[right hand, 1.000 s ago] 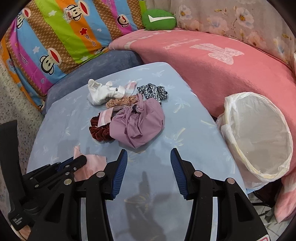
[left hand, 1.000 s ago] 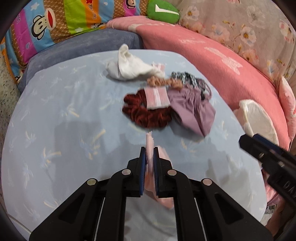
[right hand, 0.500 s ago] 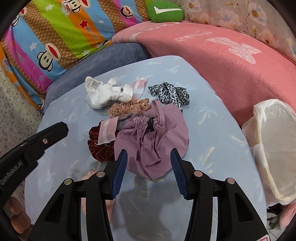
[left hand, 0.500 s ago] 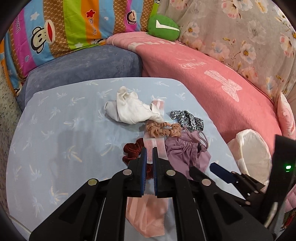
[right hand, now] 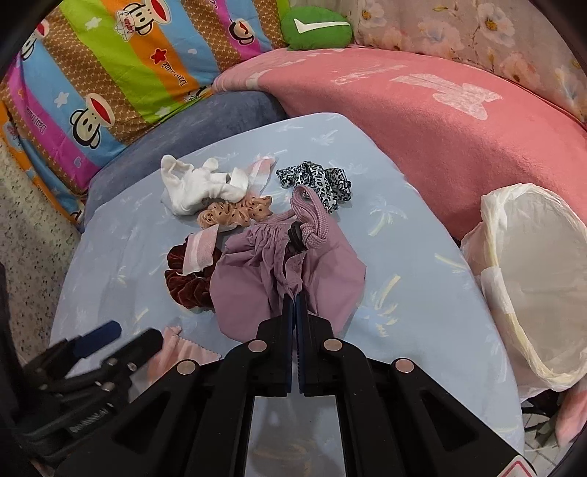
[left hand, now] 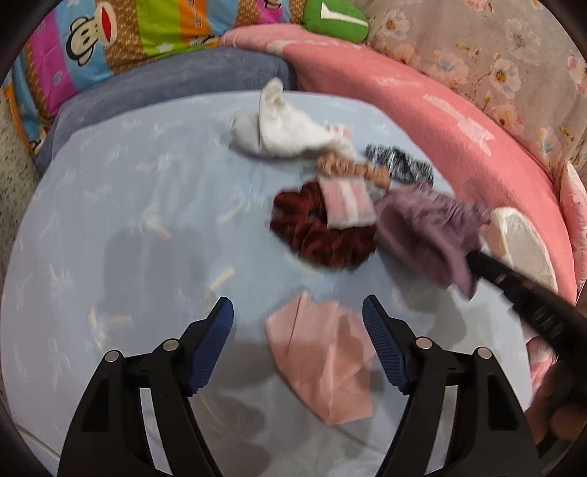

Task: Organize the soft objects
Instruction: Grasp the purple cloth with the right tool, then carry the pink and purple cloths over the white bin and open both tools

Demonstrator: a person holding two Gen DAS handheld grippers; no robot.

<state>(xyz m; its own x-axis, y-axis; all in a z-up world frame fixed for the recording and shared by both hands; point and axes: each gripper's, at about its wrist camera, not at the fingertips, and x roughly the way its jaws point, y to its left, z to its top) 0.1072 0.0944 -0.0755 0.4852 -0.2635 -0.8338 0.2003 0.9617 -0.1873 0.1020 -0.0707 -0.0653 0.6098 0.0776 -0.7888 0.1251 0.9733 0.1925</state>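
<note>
item: right tool (right hand: 293, 304) pinching the mauve drawstring pouch (right hand: 256, 286) by one fold, left tool (left hand: 297, 323) opening over the pink cloth (left hand: 323, 359); we risk dragging the maroon scrunchie (right hand: 183, 282) along.

Setting: a home, a bedroom or living corner. Evidence: cartoon-monkey striped quilt (right hand: 121, 73), pink blanket (right hand: 422, 106), floral fabric (right hand: 477, 33) and green cushion (right hand: 317, 31) beyond the far edge of a table in pale-blue palm-print cloth (right hand: 396, 220); bag-lined bin (right hand: 539, 282) at its right edge.
</note>
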